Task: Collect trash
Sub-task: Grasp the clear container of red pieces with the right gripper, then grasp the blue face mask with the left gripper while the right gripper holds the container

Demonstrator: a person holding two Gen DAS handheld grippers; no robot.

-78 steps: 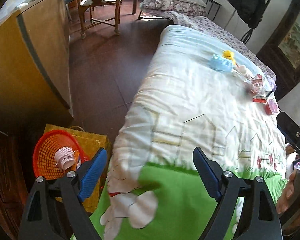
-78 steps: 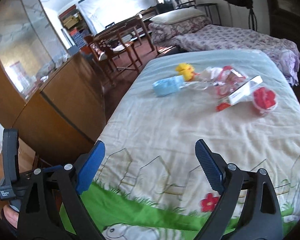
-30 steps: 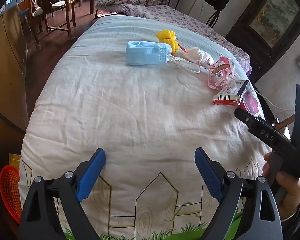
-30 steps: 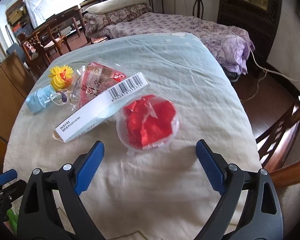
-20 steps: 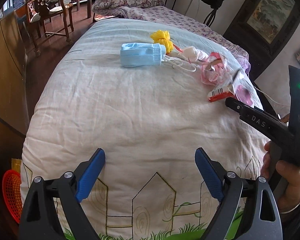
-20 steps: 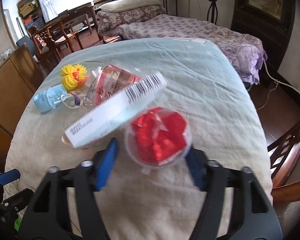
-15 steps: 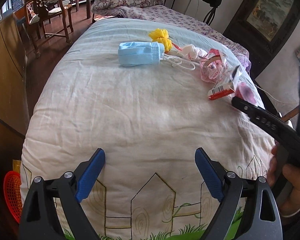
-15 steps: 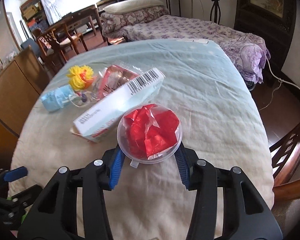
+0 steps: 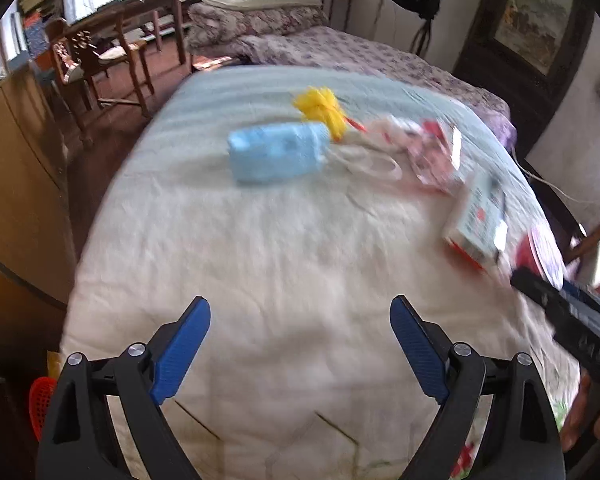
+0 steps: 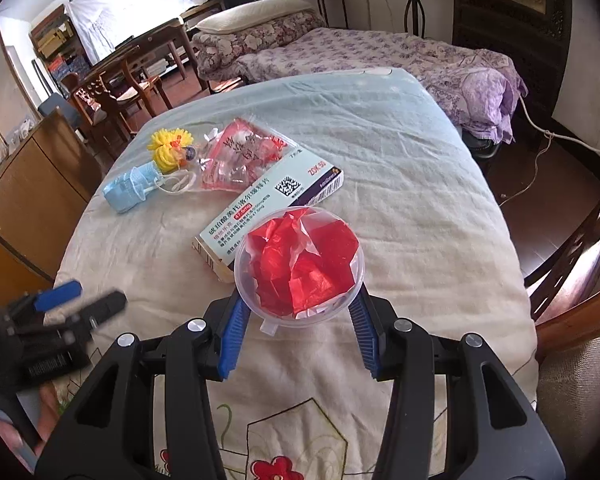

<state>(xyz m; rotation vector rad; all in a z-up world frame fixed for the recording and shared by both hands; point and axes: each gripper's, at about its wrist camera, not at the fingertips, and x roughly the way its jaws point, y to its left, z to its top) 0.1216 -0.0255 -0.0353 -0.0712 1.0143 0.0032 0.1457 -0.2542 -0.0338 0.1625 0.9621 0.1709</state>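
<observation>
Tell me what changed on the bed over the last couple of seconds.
The right gripper moved up the bed to the trash pile, closed on the clear cup of red scraps and holds it. The medicine box that leaned on the cup was tipped and now lies flat. The left gripper also moved up the bed, open. The blue mask, yellow flower and red wrapper stayed put.

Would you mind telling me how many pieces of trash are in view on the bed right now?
5: a plastic cup of red scraps in the right gripper; a medicine box, red wrapper, yellow pompom and blue mask on the quilt. More may be hidden.
</observation>
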